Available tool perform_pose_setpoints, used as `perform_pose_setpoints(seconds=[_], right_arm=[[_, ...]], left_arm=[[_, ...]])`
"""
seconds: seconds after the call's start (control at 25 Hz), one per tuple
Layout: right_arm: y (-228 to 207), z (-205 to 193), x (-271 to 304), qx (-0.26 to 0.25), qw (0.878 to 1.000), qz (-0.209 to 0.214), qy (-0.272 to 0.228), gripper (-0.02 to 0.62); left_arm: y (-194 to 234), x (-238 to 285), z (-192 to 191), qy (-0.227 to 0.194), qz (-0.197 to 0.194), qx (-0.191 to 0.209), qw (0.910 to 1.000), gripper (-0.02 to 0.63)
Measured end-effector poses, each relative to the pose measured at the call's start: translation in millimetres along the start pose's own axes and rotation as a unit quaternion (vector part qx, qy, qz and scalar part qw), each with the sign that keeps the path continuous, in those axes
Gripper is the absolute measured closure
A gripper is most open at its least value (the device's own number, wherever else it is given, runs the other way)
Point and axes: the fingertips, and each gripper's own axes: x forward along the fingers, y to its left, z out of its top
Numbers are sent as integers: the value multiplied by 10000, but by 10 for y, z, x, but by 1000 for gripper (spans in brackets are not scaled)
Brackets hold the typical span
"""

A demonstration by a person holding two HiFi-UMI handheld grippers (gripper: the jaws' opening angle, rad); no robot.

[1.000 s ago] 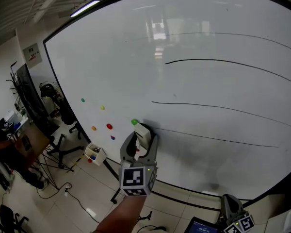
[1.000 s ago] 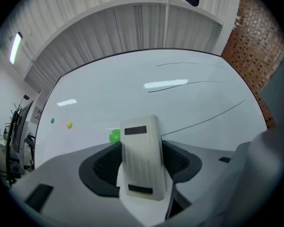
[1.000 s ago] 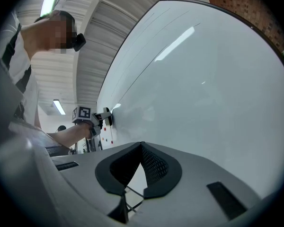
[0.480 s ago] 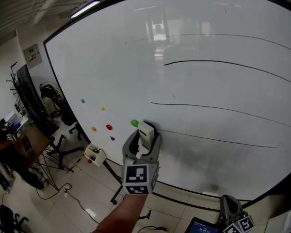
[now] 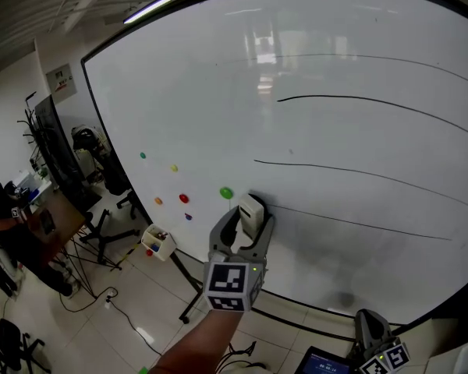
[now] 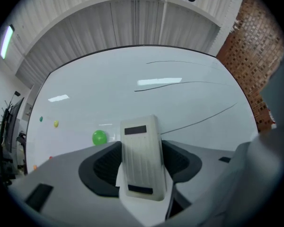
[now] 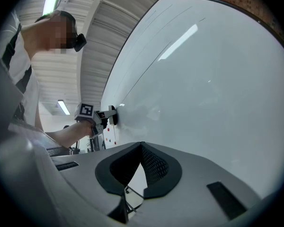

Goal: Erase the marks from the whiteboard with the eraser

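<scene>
we count one whiteboard (image 5: 359,22), one eraser (image 5: 251,209) and two grippers, left gripper (image 5: 249,221) and right gripper (image 5: 368,322). four drawn lines (image 5: 359,100), the top one faint, cross the whiteboard's right part. six small magnets (image 5: 183,198) dot its lower left edge, and one small tray (image 5: 157,241) sits just below it.

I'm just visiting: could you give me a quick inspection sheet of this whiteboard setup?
Surface: whiteboard, grey smudge low down.
Job's things: eraser against the board; black lines not yet wiped.
Clutter: coloured magnets; small box under the board.
Tools: left tool shut on the eraser; right tool shut, empty.
Cables: cable on the floor.
Surroundings: desk at left.
</scene>
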Motion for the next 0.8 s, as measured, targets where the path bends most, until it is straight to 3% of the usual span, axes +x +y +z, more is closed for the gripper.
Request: perform_pose_setpoints(seconds=[0.08, 0.2, 0.8], right_arm=[[13, 14, 22, -25, 10000, 38, 1, 567], [-1, 7, 7, -15, 10000, 44, 14, 568], [-106, -25, -181, 83, 10000, -9, 46, 568]], left_arm=[[273, -22, -17, 60, 234, -224, 9995, 325], [455, -34, 21, 50, 352, -241, 9991, 325], [-621, 31, 104, -62, -626, 261, 9977, 325]])
